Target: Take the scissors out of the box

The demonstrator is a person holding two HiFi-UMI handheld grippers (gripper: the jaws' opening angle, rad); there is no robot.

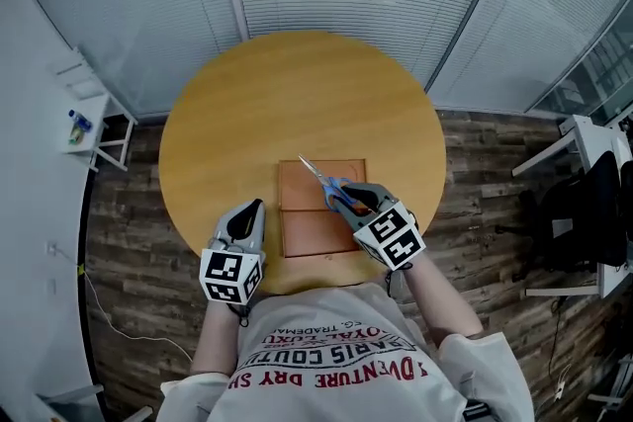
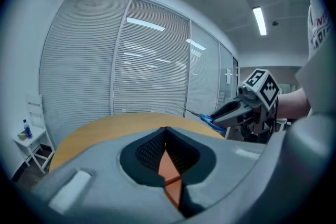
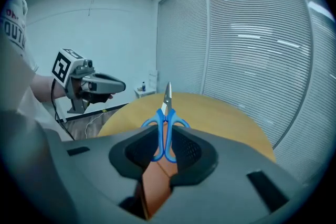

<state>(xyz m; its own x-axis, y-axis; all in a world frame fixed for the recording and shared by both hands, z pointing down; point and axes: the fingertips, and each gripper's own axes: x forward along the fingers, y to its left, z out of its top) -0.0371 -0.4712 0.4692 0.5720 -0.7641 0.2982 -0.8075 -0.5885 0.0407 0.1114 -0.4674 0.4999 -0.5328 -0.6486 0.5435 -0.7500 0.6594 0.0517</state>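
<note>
Blue-handled scissors (image 1: pixel 334 193) hang over the open orange-brown box (image 1: pixel 315 234), blades pointing away from me. My right gripper (image 1: pixel 348 201) is shut on their handles. In the right gripper view the scissors (image 3: pixel 165 122) stand upright between the jaws, with the box (image 3: pixel 156 182) below. My left gripper (image 1: pixel 255 209) hovers just left of the box, its jaws shut and nothing in them. The left gripper view shows the box (image 2: pixel 170 174) through its jaw gap and the right gripper (image 2: pixel 231 110) holding the scissors (image 2: pixel 211 121) at the right.
The box lies near the front edge of a round wooden table (image 1: pixel 297 94). A white side shelf (image 1: pixel 87 119) with a bottle stands at the left. White desks and a dark chair (image 1: pixel 579 203) are at the right. Blinds cover the glass wall behind.
</note>
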